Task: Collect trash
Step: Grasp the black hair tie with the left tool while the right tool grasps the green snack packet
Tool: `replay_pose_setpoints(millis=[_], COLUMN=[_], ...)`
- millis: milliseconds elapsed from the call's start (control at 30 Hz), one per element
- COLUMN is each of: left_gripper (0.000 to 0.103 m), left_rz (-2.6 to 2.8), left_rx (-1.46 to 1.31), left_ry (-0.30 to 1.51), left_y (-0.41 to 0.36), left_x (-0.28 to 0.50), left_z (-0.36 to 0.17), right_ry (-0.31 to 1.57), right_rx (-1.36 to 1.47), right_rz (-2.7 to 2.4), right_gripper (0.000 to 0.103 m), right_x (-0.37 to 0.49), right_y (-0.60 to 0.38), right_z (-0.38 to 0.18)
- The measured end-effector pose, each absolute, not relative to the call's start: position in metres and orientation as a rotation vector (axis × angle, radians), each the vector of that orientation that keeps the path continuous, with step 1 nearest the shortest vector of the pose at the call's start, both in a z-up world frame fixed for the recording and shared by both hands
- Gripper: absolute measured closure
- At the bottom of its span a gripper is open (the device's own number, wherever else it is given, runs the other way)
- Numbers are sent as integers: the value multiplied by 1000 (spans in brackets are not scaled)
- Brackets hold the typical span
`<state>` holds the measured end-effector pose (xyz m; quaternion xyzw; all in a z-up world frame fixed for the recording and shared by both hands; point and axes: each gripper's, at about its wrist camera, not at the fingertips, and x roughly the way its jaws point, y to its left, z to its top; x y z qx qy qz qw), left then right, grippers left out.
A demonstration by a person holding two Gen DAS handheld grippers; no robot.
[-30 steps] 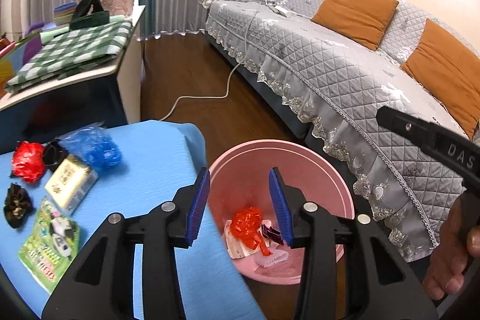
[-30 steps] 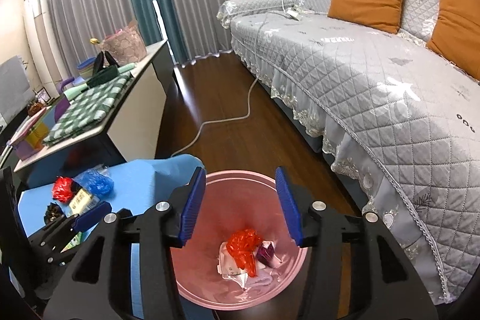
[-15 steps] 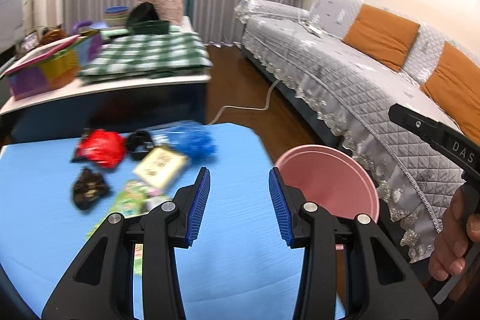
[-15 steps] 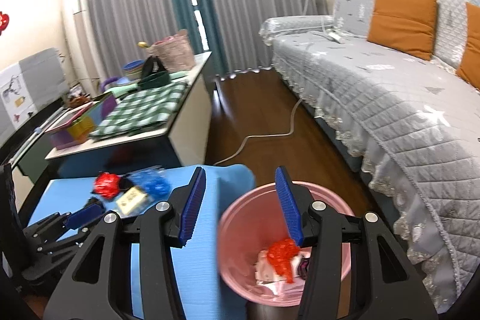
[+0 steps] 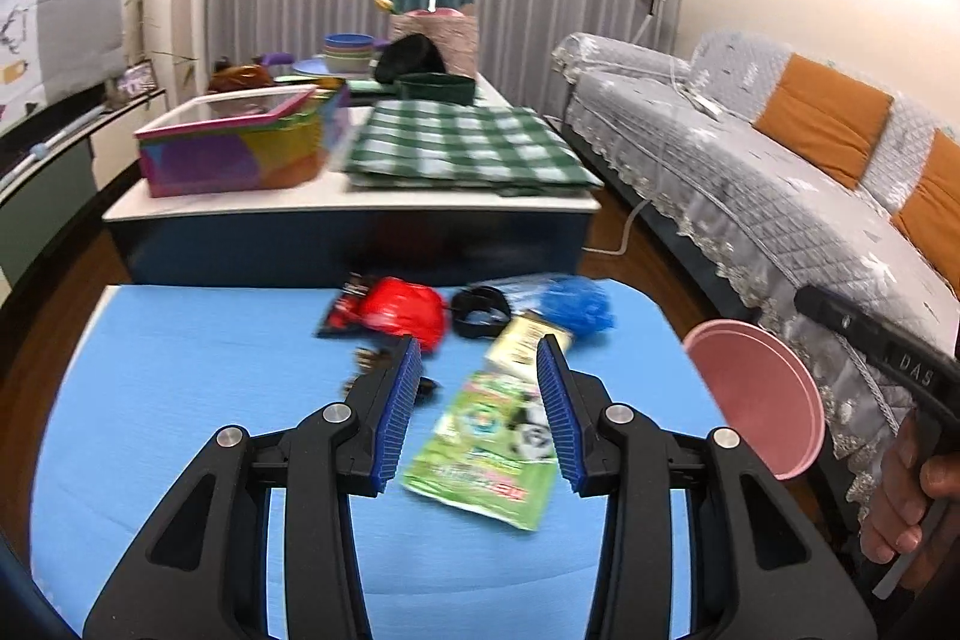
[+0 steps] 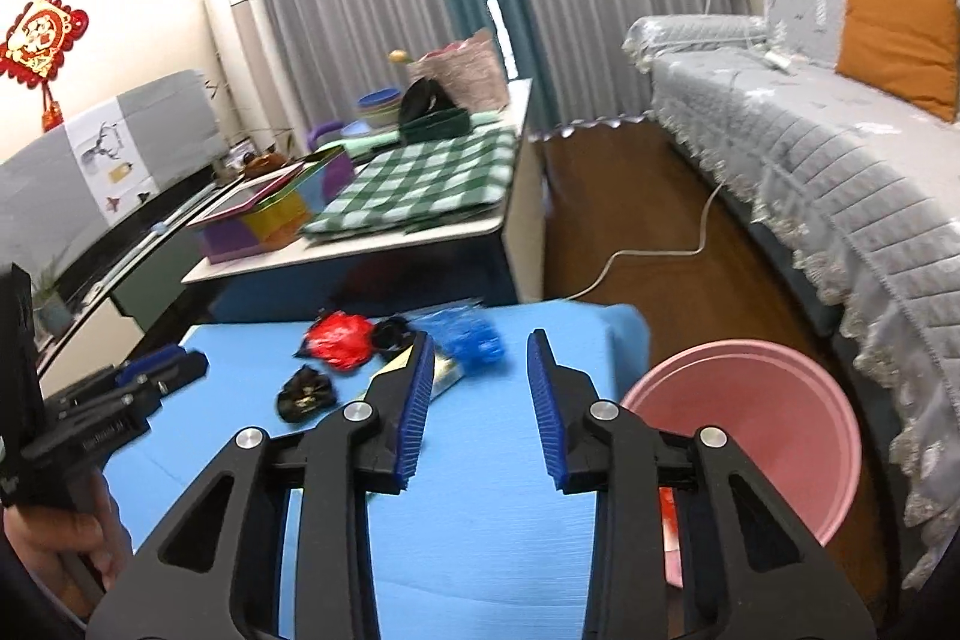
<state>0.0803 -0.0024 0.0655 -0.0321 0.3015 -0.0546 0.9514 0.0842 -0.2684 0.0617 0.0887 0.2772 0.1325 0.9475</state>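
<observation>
The blue table (image 5: 180,400) fills the lower half of both wrist views and carries all remaining trash in a cluster at its far centre. The pink waste bin (image 6: 756,418) stands off the table's right edge, at lower right of the right wrist view; some red and white scrap shows inside it behind the gripper arm.

The left gripper (image 5: 477,400) hangs above the table with its jaws partly open and nothing between the pads. The right gripper (image 6: 477,400) is also empty, and its jaws are closing on air.

The green snack packet (image 5: 489,445) lies flat at frame centre of the left wrist view, directly ahead of the left jaws. It is judged light, thin and slick; a grip on a raised edge or corner is advised, since a flat film gives the pads little to bite.

The blue crumpled plastic (image 6: 471,340) and the red crumpled bag (image 6: 339,340) sit at the far edge of the cluster. Both look soft, bulky and near weightless; a pinch across the crumpled mass should hold.

The yellow-white packet (image 5: 528,337) lies beyond the green one, flat and probably stiffer.

The black ring-shaped item (image 5: 480,310) and the dark crumpled wrapper (image 6: 306,394) are smallest; both look light.
</observation>
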Motion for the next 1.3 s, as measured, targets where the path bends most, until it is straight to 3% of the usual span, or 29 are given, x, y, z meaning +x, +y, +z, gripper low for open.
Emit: replay_pose_setpoints(millis=[367,1033,1300], left_gripper=[69,69,69], left_rz=[-37,-29,-51], left_rx=[-93,-164,-182], left_ry=[604,707,730], left_y=[34,54,54], left_x=[85,135,146], left_z=[29,-23,-34], right_ry=[631,794,860], right_rx=[144,122,140], right_rz=[331,421,461], right_gripper=[70,69,60], right_x=[106,161,175], right_y=[-229,-186,-178], right_z=[32,-30,-51])
